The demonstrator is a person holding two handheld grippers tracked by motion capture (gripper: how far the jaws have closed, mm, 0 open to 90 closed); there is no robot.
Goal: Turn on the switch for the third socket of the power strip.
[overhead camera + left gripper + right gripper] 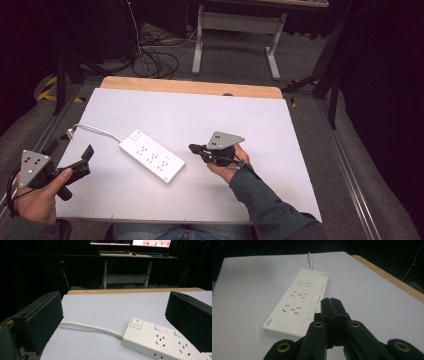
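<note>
Both grippers are black. The left gripper and right gripper each carry a grey three-cornered plate dotted with small holes. Brass-ringed holes mark the right one's linkage. The right sleeve looks dark green, perhaps grey.

Bright table, dark bkgd, slight blur.

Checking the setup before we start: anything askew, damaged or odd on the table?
Nothing looks damaged. The white power strip lies flat but diagonal to the table edges, its cord trailing off the left side. No plugs are in its sockets.
</note>
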